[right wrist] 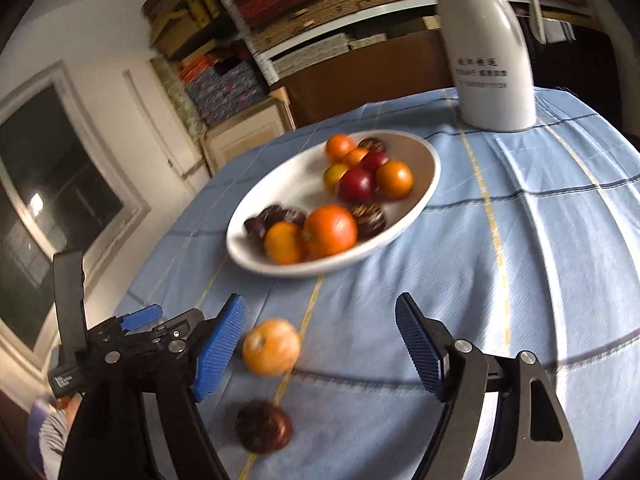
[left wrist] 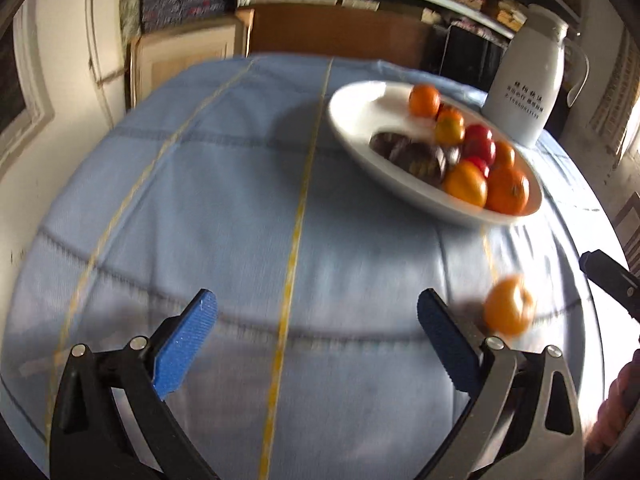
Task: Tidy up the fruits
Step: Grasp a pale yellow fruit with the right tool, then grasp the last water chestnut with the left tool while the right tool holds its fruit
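Two fruits lay loose on the blue cloth [right wrist: 500, 280], outside the bowl. One was an orange fruit [right wrist: 271, 346], just past the tips of the right tongs [right wrist: 320, 344] and close to their left finger. It also showed in the left view [left wrist: 508, 305], just to the right of the left tongs [left wrist: 316, 340]. The other was a dark brown fruit [right wrist: 263, 426], down low between the right tongs' fingers, nearer the left one, and apart from the orange one.

Both tongs were wide apart and held nothing. The left tongs hung over bare cloth, with lots of open room ahead and to their left. The right tongs had open cloth ahead and to their right.

One white bowl [right wrist: 424, 184] sat farther out, ahead of both tongs. In it, from the right view, I counted about six orange or yellow fruits, two red ones and about four dark brown ones, all a bit blurry. The bowl's near rim was well apart from the loose fruits.

One white jug [right wrist: 486, 52] stood beyond the bowl, near the far edge of the table. The left edge of the cloth dropped away beside the left tongs.
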`<state>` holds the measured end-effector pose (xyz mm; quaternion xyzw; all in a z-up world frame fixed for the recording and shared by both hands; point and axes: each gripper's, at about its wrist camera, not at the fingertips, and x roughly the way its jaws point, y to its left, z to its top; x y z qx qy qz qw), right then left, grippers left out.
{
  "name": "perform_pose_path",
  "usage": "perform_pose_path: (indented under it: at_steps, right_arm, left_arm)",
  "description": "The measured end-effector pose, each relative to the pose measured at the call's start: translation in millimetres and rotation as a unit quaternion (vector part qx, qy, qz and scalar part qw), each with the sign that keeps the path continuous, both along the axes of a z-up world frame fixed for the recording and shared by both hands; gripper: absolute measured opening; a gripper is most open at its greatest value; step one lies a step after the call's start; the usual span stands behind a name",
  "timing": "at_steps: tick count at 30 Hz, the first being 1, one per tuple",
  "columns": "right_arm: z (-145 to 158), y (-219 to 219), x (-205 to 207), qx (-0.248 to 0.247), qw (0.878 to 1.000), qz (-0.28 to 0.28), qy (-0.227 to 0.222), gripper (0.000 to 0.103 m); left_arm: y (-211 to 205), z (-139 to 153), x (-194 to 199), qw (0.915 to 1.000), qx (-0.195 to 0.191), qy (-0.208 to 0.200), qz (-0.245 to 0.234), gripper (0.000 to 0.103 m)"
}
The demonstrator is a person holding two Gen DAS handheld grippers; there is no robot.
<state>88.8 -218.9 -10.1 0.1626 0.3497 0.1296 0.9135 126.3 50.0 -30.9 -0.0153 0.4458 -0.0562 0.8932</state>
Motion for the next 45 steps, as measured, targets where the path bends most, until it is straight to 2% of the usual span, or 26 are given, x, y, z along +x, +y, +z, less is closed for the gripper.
perform_pose_path:
  at_steps: [3, 8, 12, 19, 20, 21, 22, 25, 27, 31, 33, 36, 45]
  right_arm:
    - [-6, 21, -4, -0.035, 0.999, 0.023, 0.007, 0.078]
    - [-13, 61, -7, -0.126, 0.99, 0.06, -0.002, 0.078]
    - [-15, 66, -2, -0.135, 0.989, 0.061, 0.008, 0.078]
    - [-22, 69, 14, -0.128, 0.989, 0.066, 0.033, 0.076]
    - [-23, 71, 15, -0.128, 0.988, 0.071, 0.037, 0.073]
    - [-25, 73, 16, -0.129, 0.988, 0.076, 0.04, 0.054]
    - [-27, 74, 18, -0.126, 0.988, 0.081, 0.047, 0.042]
    - [-25, 66, 18, -0.113, 0.99, 0.075, 0.047, 0.042]
    - [-15, 53, 14, -0.117, 0.991, 0.052, 0.026, 0.042]
    - [-6, 7, 15, -0.06, 0.998, -0.014, 0.025, 0.042]
    - [-7, -13, 17, -0.032, 0.998, -0.042, 0.035, 0.042]
    - [-8, -28, 18, -0.001, 0.998, -0.055, 0.043, 0.042]
    - [-8, -33, 14, 0.017, 0.998, -0.054, 0.04, 0.042]
  left_arm:
    - [10, -7, -9, 0.9996, -0.017, 0.022, 0.008, 0.098]
    - [21, -7, -9, 0.9987, -0.037, 0.024, 0.023, 0.098]
    - [21, -6, -9, 0.9987, -0.038, 0.024, 0.025, 0.098]
    - [12, -7, -6, 0.9994, -0.014, 0.026, 0.02, 0.098]
    - [12, -7, -6, 0.9994, -0.013, 0.026, 0.019, 0.098]
    - [11, -7, -6, 0.9994, -0.011, 0.026, 0.019, 0.098]
    - [10, -7, -5, 0.9995, -0.008, 0.027, 0.018, 0.098]
    - [7, -8, -7, 0.9996, -0.001, 0.026, 0.013, 0.098]
    - [2, -5, -11, 0.9998, -0.007, 0.02, -0.002, 0.098]
    - [-31, 7, -33, 0.9952, -0.026, -0.015, -0.093, 0.098]
    - [-56, 8, -47, 0.9898, -0.001, -0.028, -0.14, 0.098]
    - [-85, 4, -60, 0.9818, 0.052, -0.043, -0.178, 0.099]
    - [-120, 3, -68, 0.9683, 0.083, -0.063, -0.227, 0.099]
